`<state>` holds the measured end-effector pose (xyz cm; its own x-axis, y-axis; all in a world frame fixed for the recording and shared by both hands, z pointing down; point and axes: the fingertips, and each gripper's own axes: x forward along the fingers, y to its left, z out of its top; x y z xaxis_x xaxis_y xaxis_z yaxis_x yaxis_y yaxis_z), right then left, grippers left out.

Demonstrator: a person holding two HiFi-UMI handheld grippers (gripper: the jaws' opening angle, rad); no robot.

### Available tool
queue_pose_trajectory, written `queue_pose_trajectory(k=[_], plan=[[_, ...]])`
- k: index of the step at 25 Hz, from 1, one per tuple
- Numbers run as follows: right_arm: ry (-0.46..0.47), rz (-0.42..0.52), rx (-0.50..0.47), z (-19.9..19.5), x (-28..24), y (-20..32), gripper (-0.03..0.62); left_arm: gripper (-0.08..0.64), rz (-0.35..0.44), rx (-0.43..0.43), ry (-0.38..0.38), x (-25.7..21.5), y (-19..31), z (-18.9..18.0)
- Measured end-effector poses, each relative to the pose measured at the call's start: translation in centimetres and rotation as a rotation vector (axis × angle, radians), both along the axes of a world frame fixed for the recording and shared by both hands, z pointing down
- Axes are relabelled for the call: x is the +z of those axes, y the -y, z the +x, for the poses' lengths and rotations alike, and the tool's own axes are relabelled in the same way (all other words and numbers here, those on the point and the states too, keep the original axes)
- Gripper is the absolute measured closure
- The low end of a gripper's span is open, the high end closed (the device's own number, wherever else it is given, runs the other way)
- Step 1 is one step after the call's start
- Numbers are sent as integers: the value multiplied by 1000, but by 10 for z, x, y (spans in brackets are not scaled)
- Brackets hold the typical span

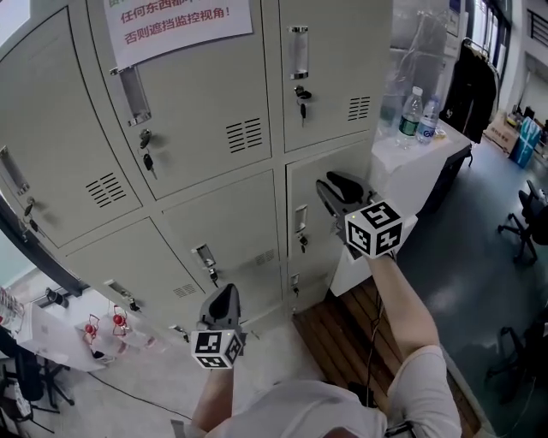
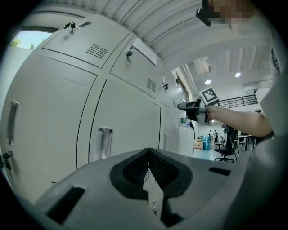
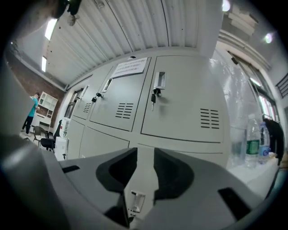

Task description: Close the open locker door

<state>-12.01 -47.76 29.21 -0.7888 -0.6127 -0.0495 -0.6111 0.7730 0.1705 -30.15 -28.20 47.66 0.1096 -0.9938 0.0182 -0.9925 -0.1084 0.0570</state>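
Note:
A bank of grey lockers (image 1: 214, 128) fills the head view, and every door I can see lies flush. My right gripper (image 1: 332, 188) hovers just in front of the right column's middle door (image 1: 318, 224), near its handle (image 1: 300, 221). Its jaws stand apart with nothing between them; in the right gripper view (image 3: 145, 155) the door's handle (image 3: 136, 202) shows through the gap. My left gripper (image 1: 224, 295) is held lower, facing the lower-row doors. In the left gripper view (image 2: 149, 155) its pads meet, holding nothing. The right gripper (image 2: 191, 108) shows there too.
A white table (image 1: 432, 158) with water bottles (image 1: 412, 111) stands right of the lockers. A wooden platform (image 1: 342, 334) lies below it. Office chairs (image 1: 527, 218) and a dark coat (image 1: 471, 85) are further right. A paper notice (image 1: 180, 21) hangs on an upper door. At lower left is a small table (image 1: 51, 338).

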Motion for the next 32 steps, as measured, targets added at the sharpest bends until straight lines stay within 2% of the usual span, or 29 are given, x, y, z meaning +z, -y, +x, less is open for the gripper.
queue_pose_trajectory(k=[5,11,18,21,25,28,32], plan=[[-2,-20,64,30,45,-33,482,552,9,39,1,-3,5,23],[19,-24,220,71,94,-75,482,552,12,73,-13,-4,7,50],[30,-92,370,104,157,-113,482,552,24,105,-22,-5,7,80],[35,-123,407,116,175,-123,482,552,14,119,-27,-1,5,92],[34,-162,427,127,191,-131,508,552,1,143,-13,3,4,104],[29,-167,483,139,198,-134,568,552,4,148,-1,1,4,107],[55,-198,538,152,205,-137,578,552,-8,148,-3,5,2,111]])
